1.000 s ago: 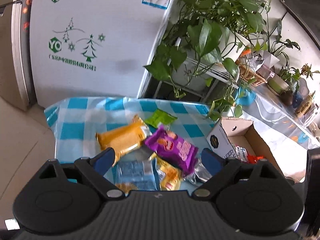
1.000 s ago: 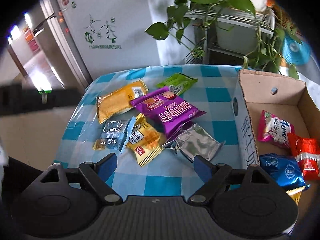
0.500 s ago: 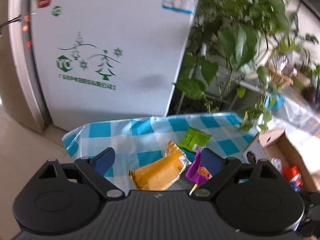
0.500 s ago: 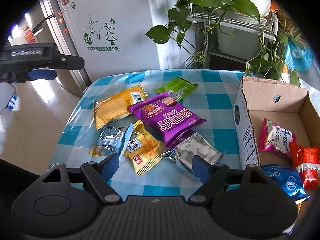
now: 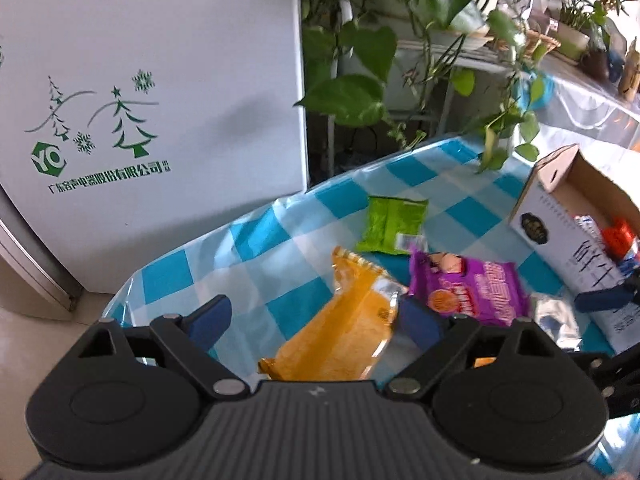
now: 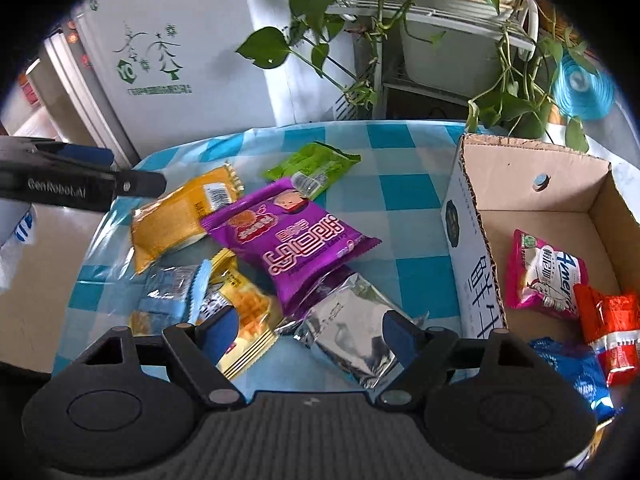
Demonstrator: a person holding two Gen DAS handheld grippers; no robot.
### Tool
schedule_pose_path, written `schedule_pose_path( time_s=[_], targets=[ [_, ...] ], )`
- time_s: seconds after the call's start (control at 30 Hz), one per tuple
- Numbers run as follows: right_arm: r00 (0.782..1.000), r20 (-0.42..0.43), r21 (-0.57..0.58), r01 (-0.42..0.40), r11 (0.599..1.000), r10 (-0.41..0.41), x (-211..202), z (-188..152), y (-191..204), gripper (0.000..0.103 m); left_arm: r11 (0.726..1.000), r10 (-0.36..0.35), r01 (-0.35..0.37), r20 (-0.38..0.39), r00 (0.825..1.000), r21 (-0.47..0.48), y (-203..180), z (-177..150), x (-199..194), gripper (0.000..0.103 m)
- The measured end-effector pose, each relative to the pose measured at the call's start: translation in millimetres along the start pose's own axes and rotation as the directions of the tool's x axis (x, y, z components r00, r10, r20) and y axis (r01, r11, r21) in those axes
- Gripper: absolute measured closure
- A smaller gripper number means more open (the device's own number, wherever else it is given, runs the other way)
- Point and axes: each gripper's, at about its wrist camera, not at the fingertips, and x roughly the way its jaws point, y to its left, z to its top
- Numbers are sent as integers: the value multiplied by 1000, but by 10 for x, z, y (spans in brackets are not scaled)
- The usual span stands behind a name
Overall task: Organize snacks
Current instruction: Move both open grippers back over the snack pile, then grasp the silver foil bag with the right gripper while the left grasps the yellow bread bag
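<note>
Several snack packets lie on a blue-checked tablecloth: an orange packet, a purple one, a green one, a silver one, a yellow one and a light blue one. A cardboard box on the right holds pink, red and blue packets. My left gripper is open above the orange packet. My right gripper is open just above the silver and yellow packets.
A white freezer stands behind the table. Trailing green plants on a rack hang over the table's far edge. The table's left edge drops to a tiled floor. The left gripper's body shows at the left of the right wrist view.
My left gripper swung out to the left, then came back over the orange packet. My right gripper moved forward and lower toward the silver packet. Both stayed open.
</note>
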Motion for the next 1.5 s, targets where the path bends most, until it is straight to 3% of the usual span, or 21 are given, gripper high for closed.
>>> schedule_pose_path(
  time_s=[0.27,0.5,0.73,0.8,1.0,1.1,1.2,1.5],
  targets=[
    [1000,-16,-17,-3,1000,3,138,58,-5,18,997,-29,32,-42,999,75,-4,-42,242,13],
    [1000,-29,-42,9,999,-10,245,74,-16,14,987,-92,100,-70,993,128,-59,-67,351,13],
    [997,-68,-75,16,997,-21,249,58,45,11,979,-17,42,-128,992,201,-149,-144,519,17],
    [996,-93,-68,-14,998,8,236,56,65,5,981,-26,51,-138,990,186,-133,-149,532,19],
    [972,-151,-25,-187,982,181,104,26,132,8,984,-41,67,-153,987,163,-86,-150,531,25],
    [993,-94,-118,-78,990,67,40,47,169,8,984,-56,80,-147,988,162,-95,-142,541,25],
    [996,-83,-182,21,983,-37,111,70,148,8,982,-53,77,-143,988,171,-126,-137,564,25],
    [987,-111,-297,77,952,-114,366,13,174,10,981,-41,67,-144,989,181,-186,-131,608,23]
  ],
)
